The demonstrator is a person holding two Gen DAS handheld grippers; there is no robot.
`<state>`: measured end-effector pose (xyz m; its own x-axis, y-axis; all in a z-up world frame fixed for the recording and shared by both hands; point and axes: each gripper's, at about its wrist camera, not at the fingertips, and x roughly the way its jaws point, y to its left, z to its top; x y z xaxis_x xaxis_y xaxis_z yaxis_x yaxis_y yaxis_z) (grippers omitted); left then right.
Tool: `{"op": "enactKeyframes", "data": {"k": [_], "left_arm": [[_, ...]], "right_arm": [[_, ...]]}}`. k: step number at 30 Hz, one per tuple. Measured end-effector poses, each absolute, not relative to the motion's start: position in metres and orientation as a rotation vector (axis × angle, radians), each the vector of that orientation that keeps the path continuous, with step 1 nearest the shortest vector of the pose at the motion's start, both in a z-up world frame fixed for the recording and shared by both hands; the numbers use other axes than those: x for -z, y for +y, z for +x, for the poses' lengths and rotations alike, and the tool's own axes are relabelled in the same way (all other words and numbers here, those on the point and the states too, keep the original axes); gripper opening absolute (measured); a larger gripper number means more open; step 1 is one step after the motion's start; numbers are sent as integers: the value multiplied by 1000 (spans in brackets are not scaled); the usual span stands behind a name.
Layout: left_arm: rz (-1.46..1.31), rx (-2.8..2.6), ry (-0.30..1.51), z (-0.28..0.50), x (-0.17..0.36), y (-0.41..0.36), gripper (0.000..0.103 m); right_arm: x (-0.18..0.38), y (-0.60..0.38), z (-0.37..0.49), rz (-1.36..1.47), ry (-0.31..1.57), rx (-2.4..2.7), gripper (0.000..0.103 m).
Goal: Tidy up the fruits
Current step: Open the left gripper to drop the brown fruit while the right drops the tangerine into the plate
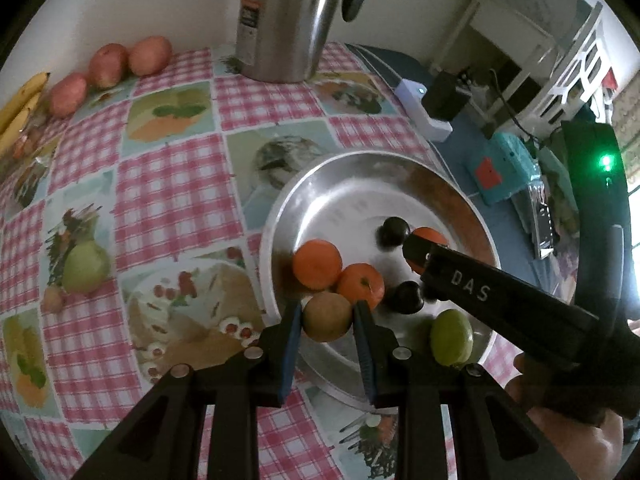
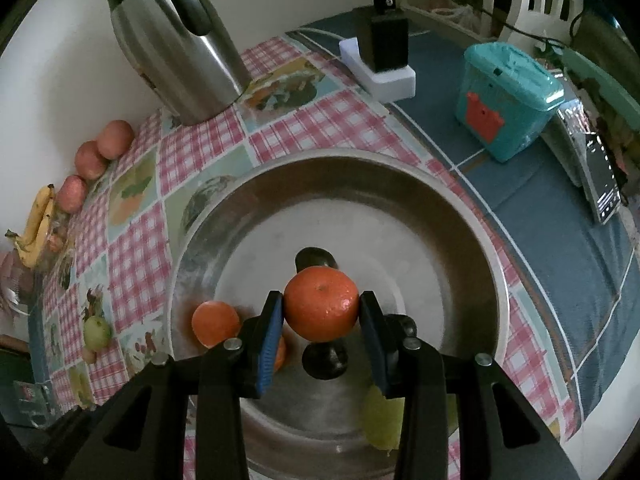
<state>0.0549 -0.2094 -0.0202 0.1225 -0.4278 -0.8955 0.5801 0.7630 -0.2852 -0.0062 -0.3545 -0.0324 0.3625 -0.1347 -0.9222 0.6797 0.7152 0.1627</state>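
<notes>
Covering the tabletop (image 1: 168, 184), a pink-checked fruit-print cloth carries a round steel dish (image 2: 460, 248); left fingers (image 1: 326, 330) pinch a brownish round fruit (image 1: 326, 317), right fingers (image 2: 322, 318) an orange mandarin (image 2: 321, 309).

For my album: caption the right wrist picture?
Right hand-held gripper holds an orange above the metal bowl.

From my left wrist view I can read only the white letters "DAS", printed along the black arm of the right tongs (image 1: 416, 258) where it reaches over the steel dish. The steel jug (image 1: 288, 20) carries a label with an orange band, but its print is too blurred for me to read. The phone screen (image 2: 604, 184) at the right shows marks too small to make out.
</notes>
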Motion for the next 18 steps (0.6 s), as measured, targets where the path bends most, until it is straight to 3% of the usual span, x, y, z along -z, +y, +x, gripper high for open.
{"op": "enactKeyframes", "data": {"k": [18], "left_arm": [[190,729,1275,54,43,-220,29]], "right_arm": [[44,-365,-9,616,1085,630,41]]}}
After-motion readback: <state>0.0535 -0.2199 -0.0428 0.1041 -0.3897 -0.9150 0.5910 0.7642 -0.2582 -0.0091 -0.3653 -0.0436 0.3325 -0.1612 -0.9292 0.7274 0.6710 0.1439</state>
